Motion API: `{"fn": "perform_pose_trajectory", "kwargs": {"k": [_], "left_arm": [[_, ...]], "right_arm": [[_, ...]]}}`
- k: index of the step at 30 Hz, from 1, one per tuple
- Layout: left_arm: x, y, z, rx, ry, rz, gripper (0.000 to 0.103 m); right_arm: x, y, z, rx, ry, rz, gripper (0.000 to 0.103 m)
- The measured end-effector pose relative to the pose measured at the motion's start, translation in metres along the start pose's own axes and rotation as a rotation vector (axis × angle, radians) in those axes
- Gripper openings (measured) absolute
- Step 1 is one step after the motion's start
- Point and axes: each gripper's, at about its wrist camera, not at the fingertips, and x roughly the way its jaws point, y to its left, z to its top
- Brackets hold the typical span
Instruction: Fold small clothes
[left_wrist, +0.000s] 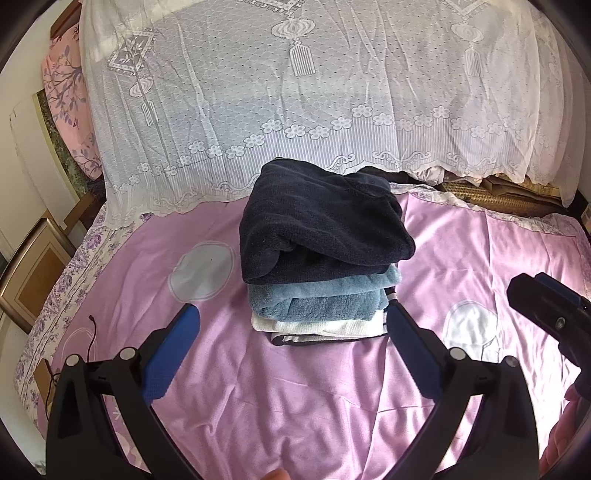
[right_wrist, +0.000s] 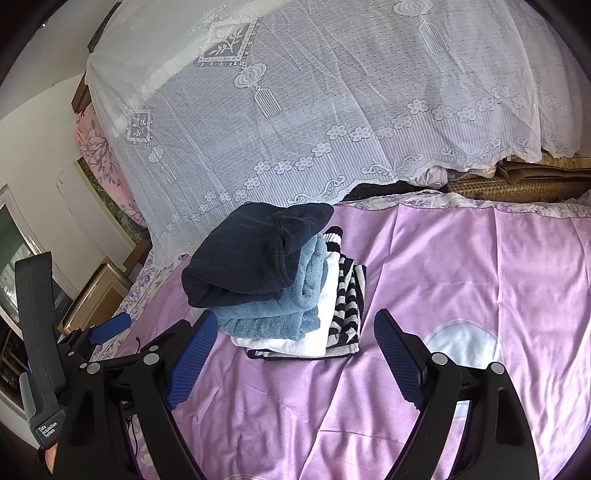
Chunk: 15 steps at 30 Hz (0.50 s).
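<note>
Clothes (left_wrist: 325, 258) are sitting stacked on the bed (left_wrist: 295, 387); left gripper (left_wrist: 291, 314) and right gripper (right_wrist: 295, 325) are hovering wide open, empty, needing square, gentle approach.

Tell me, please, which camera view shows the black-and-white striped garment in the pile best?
The right wrist view: the striped garment shows its bands along the stack's right side, under the white piece. The left wrist view shows only a thin dark edge of it at the bottom of the stack, beneath the blue fleece.
</note>
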Motion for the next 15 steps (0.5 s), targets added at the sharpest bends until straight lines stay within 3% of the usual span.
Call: {"fn": "perform_pose_trajectory", "kwargs": {"k": [8,15], "left_arm": [[-0.002,-0.02,-0.003,0.028,-0.001,-0.029,0.098],[0.005,-0.063,-0.028,0.087,0.038,-0.171,0.098]], "right_arm": [[-0.01,-0.017,-0.002,0.034,-0.012,-0.025,0.087],[-0.026,-0.052,-0.016,0.044,-0.016,-0.137,0.09]]}}
